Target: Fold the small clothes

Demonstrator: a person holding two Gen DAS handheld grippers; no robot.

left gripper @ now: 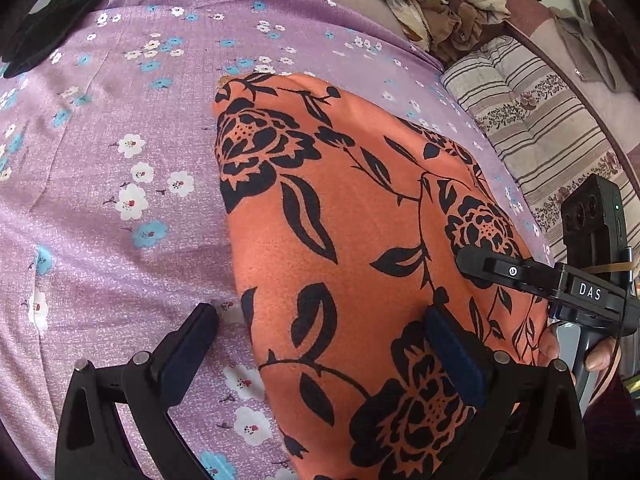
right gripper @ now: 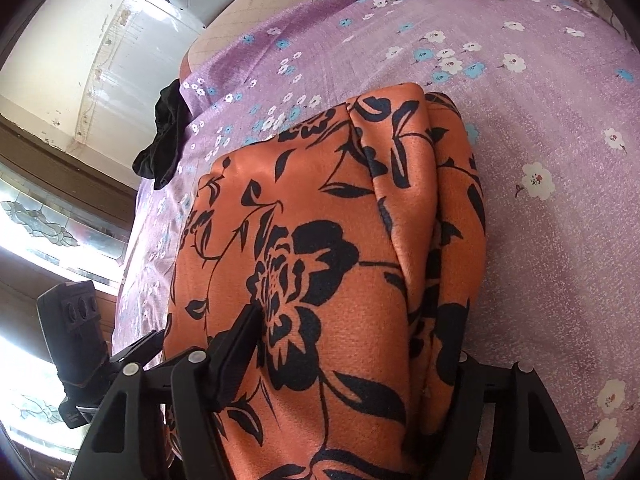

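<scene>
On the bed, spread with a purple flowered sheet (left gripper: 120,200), lies the orange garment with black flowers (left gripper: 360,240), already doubled into a fairly narrow, thick bundle that runs from the near edge toward the far side. The left tongs (left gripper: 320,344) stand wide apart: one finger rests over the bare sheet just left of the cloth's edge, the other sits on the orange fabric, and nothing is pinched between them. The right tongs (right gripper: 352,360) also look spread, one finger lying on the near left part of the garment (right gripper: 320,260), the other hidden under or behind a raised fold on the right, so I cannot tell whether any cloth is truly gripped there. From the left camera the right tool's finger pokes in over the cloth's right edge. A dark piece of clothing (right gripper: 164,136) sits at the far left edge of the bed, and a crumpled beige heap (left gripper: 432,4) lies at the far right beside a striped cushion (left gripper: 540,128). My guess is that the fold is well along, at the pressing or re-gripping stage. Next, I'd say, each tool needs to close on a near corner through all layers, then carry that end away over the far end, keeping edges aligned.
</scene>
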